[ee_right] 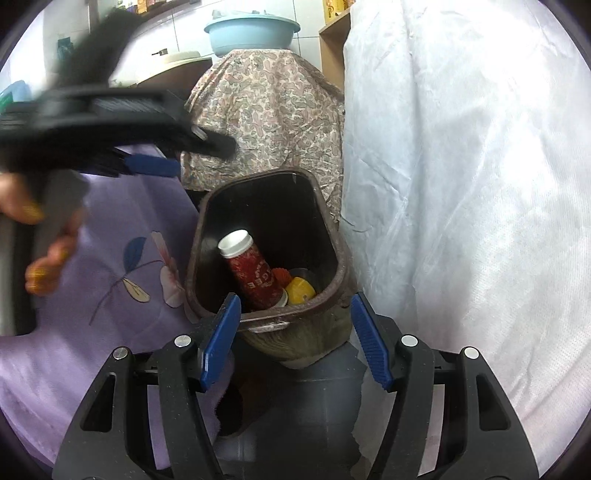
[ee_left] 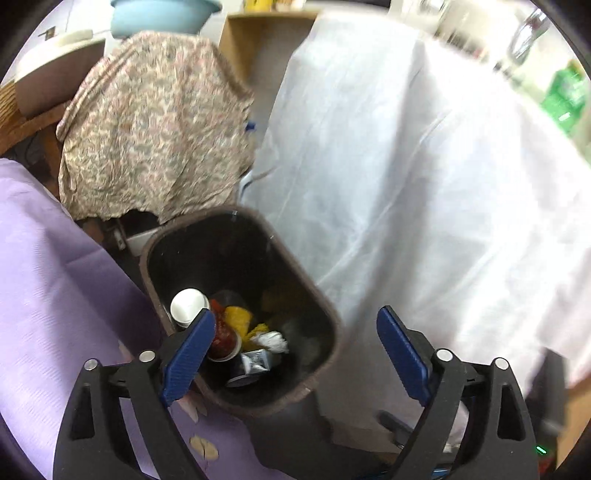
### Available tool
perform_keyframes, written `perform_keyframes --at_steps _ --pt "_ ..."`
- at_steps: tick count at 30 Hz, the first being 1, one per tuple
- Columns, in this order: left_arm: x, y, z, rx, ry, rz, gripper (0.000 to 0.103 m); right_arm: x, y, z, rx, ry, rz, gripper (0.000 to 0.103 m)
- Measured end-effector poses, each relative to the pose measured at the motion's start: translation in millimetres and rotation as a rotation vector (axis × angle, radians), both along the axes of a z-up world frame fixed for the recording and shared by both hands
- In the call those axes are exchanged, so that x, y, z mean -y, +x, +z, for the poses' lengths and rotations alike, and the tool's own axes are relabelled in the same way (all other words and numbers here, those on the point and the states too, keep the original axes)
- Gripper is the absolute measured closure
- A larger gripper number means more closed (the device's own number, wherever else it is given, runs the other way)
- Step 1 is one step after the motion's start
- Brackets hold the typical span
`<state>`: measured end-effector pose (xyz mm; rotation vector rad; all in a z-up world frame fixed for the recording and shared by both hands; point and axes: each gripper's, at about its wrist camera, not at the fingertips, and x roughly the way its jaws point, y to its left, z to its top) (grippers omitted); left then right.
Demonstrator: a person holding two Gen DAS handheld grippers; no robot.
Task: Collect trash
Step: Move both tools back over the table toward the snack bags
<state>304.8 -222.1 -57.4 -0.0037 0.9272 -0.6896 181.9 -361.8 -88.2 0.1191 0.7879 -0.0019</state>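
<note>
A dark brown trash bin [ee_left: 317, 295] stands on the floor between a purple cloth and a white cloth; it also shows in the right wrist view [ee_right: 341, 258]. Inside lie a red bottle with a white cap [ee_right: 255, 277], a yellow piece [ee_right: 301, 290], crumpled white paper [ee_left: 275, 340] and a silver wrapper [ee_left: 255, 360]. My left gripper [ee_left: 295, 328] is open and empty above the bin's near side. My right gripper [ee_right: 295, 314] is open and empty just in front of the bin's near rim. The left gripper [ee_right: 147, 164] also shows at upper left in the right wrist view, blurred.
A purple flowered cloth [ee_right: 122, 266] covers furniture on the left. A white cloth [ee_right: 461, 184] drapes on the right. A paisley cloth [ee_right: 269, 110] covers something behind the bin, with a blue basin [ee_right: 251, 31] on top. A wooden shelf [ee_left: 258, 44] stands behind.
</note>
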Motion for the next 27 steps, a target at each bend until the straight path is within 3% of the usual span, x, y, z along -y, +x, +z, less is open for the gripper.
perform_keyframes --at_steps 4,9,14,17,23,27 --pt "-43 -21 26 0.024 -0.059 -0.012 0.012 -20 5 11 0.009 0.026 0.058 0.041" --pt "-115 -39 49 0.133 -0.009 0.071 0.011 -54 17 30 0.019 0.082 0.172 0.041" --pt "-201 -50 62 0.209 0.061 0.223 0.011 -97 32 47 0.013 0.130 0.306 0.041" --pt "-253 -57 62 0.202 0.084 0.322 0.011 -125 42 58 0.003 0.156 0.386 0.041" --pt "-334 -63 50 0.216 0.264 0.495 0.011 -193 54 86 0.033 0.090 0.562 0.041" --pt "-373 -67 45 0.160 0.227 0.568 0.011 -240 68 98 0.006 0.097 0.673 0.041"
